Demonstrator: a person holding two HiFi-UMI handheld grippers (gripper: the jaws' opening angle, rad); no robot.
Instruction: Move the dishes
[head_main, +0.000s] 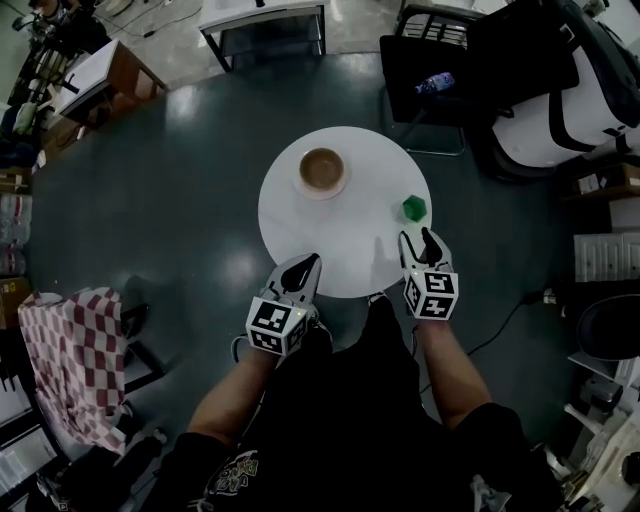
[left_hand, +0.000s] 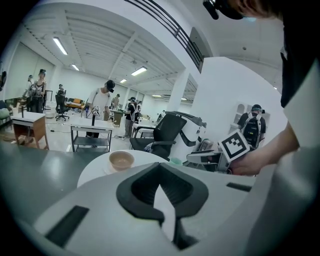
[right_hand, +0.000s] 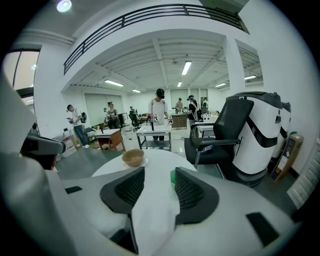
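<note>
1. The round white tabletop (head_main: 350, 245) stands on a dark floor, straight ahead of the person.
2. A brown bowl (head_main: 321, 168) sits in a white saucer (head_main: 301, 186) on the far left part of the tabletop. It is upright and well apart from both tools.
3. A small green cup (head_main: 414, 208) stands near the right edge of the tabletop, apart from the bowl.
4. The left hand-held gripper (head_main: 303, 268) hovers at the near left edge of the tabletop. Its jaws are pressed together at the tips, with nothing between them.
5. In the left gripper view the bowl (left_hand: 121, 160) shows beyond the closed tips, far and to the left.
6. The right hand-held gripper (head_main: 421, 240) hangs at the near right of the tabletop, just on the near side of the green cup.
7. Its jaws are spread. In the right gripper view the green cup (right_hand: 172, 176) peeks through the gap beyond the pads, and the pads do not press on it.
8. The bowl (right_hand: 133, 157) shows farther off, to the left of that gap.
9. A black office chair (head_main: 430, 70) stands past the far right of the tabletop.
10. A red-and-white checked cloth (head_main: 75, 350) lies off to the near left.
</note>
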